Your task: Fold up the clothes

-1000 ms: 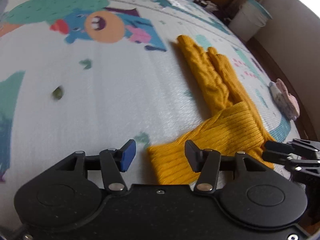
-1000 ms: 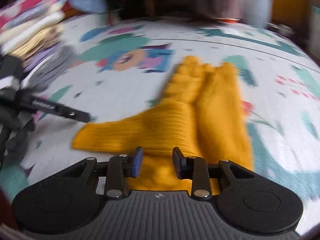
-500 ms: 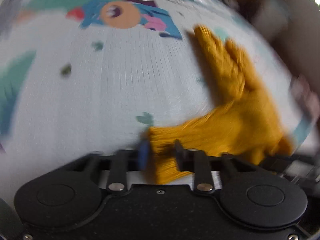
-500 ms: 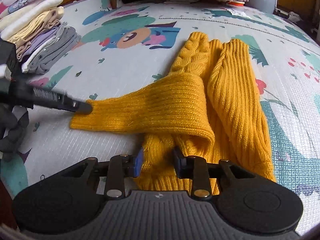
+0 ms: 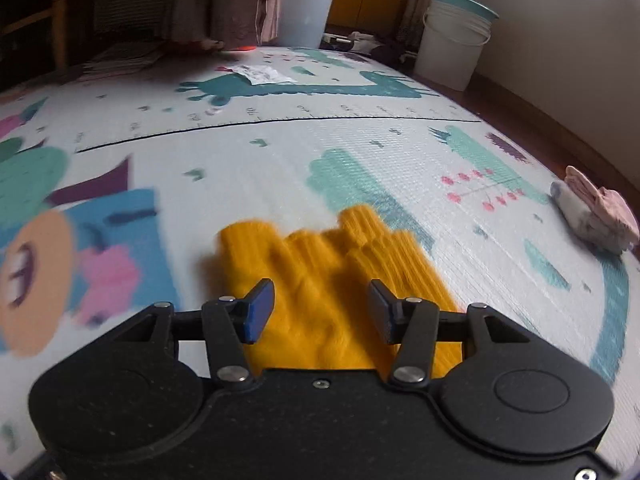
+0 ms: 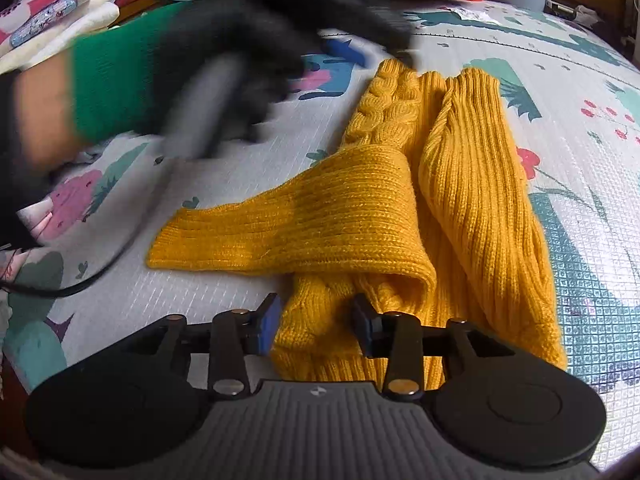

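Here a mustard-yellow knitted sweater lies on a cartoon-printed play mat, already folded into a long narrow strip whose length runs from the near edge away toward the far side. One sleeve crosses the strip and sticks out flat to the left. The right tool sits low at the near end of the strip, its jaws apart with the ribbed hem lying between them, not pinched. The left tool is out over the far end of the garment, seen blurred from its own camera, jaws also apart and holding nothing. From the right wrist view, the person's gloved left hand, with a green cuff, shows as a smear above the mat to the far left. A stack of folded clothes sits at the far left. Judging from this, the right tool is the nearer one to the hem, so a fold would carry the near end away along the strip's length.
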A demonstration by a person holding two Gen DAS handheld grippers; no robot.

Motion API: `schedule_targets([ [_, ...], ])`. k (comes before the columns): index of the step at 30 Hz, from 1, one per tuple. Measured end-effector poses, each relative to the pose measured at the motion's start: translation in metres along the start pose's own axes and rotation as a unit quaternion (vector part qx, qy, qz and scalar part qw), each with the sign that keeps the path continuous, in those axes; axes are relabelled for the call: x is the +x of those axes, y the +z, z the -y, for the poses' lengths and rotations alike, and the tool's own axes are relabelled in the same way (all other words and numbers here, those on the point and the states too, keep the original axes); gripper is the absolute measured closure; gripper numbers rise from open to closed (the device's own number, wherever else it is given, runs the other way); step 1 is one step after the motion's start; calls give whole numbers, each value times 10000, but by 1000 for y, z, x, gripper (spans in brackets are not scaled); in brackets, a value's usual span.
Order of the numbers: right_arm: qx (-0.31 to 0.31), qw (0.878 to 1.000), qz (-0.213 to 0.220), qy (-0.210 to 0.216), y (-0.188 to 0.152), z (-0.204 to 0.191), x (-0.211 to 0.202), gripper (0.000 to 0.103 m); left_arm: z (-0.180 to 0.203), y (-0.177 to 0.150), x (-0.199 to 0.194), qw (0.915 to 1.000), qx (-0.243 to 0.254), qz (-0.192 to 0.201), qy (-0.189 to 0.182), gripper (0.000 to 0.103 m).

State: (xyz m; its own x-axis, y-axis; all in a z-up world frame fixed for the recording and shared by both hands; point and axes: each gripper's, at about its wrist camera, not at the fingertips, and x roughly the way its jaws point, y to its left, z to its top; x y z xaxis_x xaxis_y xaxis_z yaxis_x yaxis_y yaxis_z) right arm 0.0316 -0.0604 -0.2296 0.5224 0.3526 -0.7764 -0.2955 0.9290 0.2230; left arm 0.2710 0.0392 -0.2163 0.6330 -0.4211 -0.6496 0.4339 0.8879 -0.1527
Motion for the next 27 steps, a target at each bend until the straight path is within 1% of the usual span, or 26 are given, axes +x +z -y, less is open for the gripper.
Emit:
schedule_targets([
  [1,29,10000,11,22,0,1,0,62,0,-1,3,9999,-15,25,156,54],
  [2,54,10000,22,47,0,2,0,62,1,-2,6,9995,-31,50,313,61],
  [3,76,9999,33,71,-1,3,1,61,1,-3,9,9989,-46,76,469,84],
  [5,108,9999,44,104,0,4,0,61,2,-5,16,9968,-77,126,781,92],
  [6,127,9998,50,120,0,4,0,61,2,-6,19,9954,-93,151,937,94],
  [9,174,9997,85,169,-1,6,-1,61,2,-7,25,9904,-139,229,1357,95],
  [10,176,9996,104,181,-2,6,-2,61,3,-7,28,9904,-96,190,1364,95],
  [13,191,9995,139,189,-4,6,-3,61,9,-8,46,9929,165,-55,1180,95],
  [14,186,9996,138,181,-4,5,-4,61,11,-7,51,9940,263,-122,1050,87],
  [15,201,9996,135,169,-3,5,-5,61,11,-5,51,9952,243,-166,934,76],
  [16,217,9996,135,155,-3,5,-6,62,10,-2,47,9963,129,-179,829,74],
  [18,261,9993,224,111,-2,7,-11,62,0,5,30,9982,-280,40,521,74],
  [19,283,9991,292,92,-1,7,-14,62,-4,7,22,9983,-354,147,428,74],
  [20,302,9989,354,80,-1,8,-17,63,-5,8,18,9986,-279,230,376,74],
  [21,307,9988,372,99,-1,9,-18,64,-7,7,21,9990,-201,229,318,74],
  [22,297,9990,318,119,-2,10,-16,66,-9,6,28,9994,-139,168,264,75],
  [23,286,9992,257,132,-3,11,-14,70,-11,2,40,9997,-91,-68,229,76],
  [24,257,9994,176,119,-4,12,-12,71,-13,-2,50,9996,49,-225,180,76],
  [25,192,9997,118,92,-5,11,-10,71,-14,-5,55,9993,266,-229,110,76],
  [26,118,9999,81,57,-5,9,-10,72,-14,-3,54,9990,344,-276,91,75],
  [27,87,10000,40,20,-3,7,-9,72,-14,2,48,9988,320,-355,109,75],
])
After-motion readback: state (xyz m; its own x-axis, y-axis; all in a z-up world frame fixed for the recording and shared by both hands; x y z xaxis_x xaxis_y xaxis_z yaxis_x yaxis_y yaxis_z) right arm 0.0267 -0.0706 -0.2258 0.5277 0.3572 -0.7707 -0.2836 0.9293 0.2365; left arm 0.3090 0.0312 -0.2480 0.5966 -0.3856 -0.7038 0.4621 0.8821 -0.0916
